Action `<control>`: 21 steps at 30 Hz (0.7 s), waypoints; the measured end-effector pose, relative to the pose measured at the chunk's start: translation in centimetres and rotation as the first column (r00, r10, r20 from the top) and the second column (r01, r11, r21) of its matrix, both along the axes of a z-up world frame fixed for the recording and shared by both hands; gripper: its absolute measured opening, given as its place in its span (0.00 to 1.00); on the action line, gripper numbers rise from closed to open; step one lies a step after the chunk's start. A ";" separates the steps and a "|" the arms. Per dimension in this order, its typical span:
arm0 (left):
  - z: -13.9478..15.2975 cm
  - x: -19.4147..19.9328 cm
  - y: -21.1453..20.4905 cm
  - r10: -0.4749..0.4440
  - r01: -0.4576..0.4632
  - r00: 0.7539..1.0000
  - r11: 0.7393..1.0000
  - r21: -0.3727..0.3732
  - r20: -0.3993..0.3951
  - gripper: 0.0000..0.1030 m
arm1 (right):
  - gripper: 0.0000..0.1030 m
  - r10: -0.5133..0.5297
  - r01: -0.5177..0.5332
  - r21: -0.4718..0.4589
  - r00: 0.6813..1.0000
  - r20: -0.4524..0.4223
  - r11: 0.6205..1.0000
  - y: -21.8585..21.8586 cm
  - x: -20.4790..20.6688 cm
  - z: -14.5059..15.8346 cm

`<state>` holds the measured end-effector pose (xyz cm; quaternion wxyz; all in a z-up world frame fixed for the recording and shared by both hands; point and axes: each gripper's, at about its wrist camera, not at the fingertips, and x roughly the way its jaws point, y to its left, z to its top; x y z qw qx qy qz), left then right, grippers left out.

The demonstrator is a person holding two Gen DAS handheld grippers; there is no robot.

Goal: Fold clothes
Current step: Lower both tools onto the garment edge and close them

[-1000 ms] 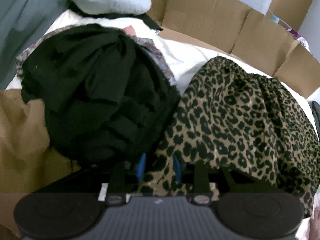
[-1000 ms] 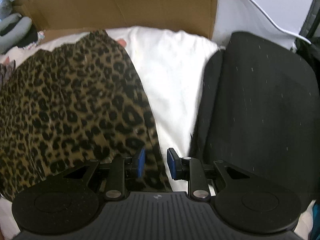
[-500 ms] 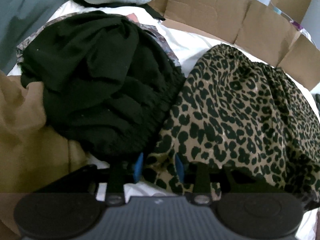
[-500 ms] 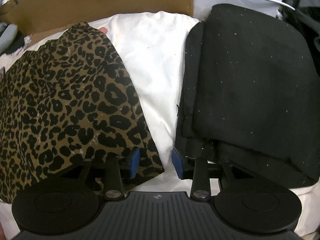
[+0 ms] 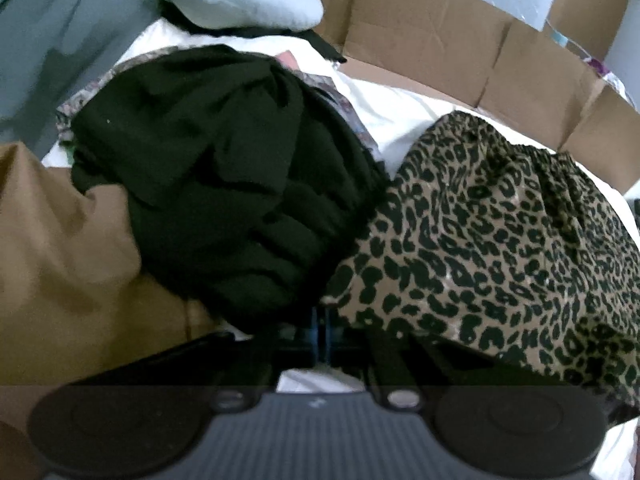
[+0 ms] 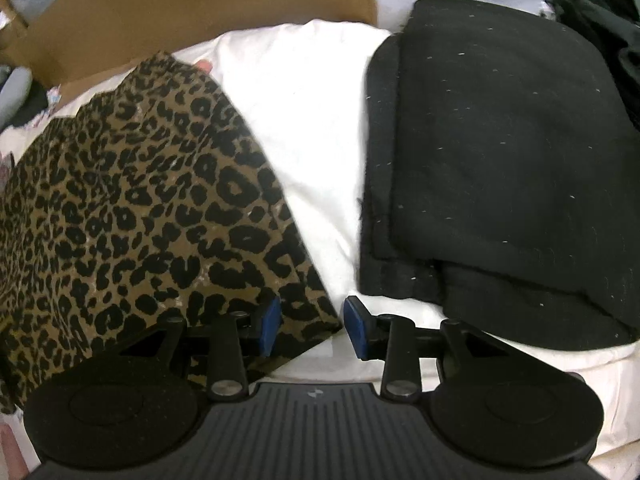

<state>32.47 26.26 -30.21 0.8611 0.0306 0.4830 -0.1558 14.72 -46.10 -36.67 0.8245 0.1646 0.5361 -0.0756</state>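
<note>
From my left camera, the left claw (image 5: 322,330) sits at 6 o'clock with its blue pads pressed together; the leopard-print garment (image 5: 492,248) drapes right over the tips, so I cannot confirm whether its hem is pinched between them. That garment is thin, matte, tan cloth with black spots, gathered at an elastic band at its far edge, and it spreads toward 3 o'clock. Touching its left edge, at 10 o'clock from the claw, lies a crumpled black garment (image 5: 224,184), soft and heaped with deep creases. A tan cloth (image 5: 56,272) bulges at 9 o'clock, blurred. Beyond, a patterned fabric peeks from under the black heap, then a pale blue garment (image 5: 240,4) at 11 o'clock and a cardboard wall (image 5: 424,36) across 12 to 2 o'clock.

From my right camera, the right claw (image 6: 310,326) stands apart, blue pads wide, with the leopard corner lying between them, nearer the left pad. The bare white sheet (image 6: 312,120) runs up toward 12 o'clock. At 2 o'clock rests a folded black garment (image 6: 508,152), flat, layered, flecked with lint. Its right side runs out of frame. Cardboard stands behind at 11 o'clock.
</note>
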 end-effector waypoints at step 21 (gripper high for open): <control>0.2 -0.5 0.4 0.022 -0.022 1.000 1.000 -0.017 -0.003 0.04 | 0.03 -0.037 0.037 0.050 0.999 0.009 0.998 -0.2 -0.4 0.2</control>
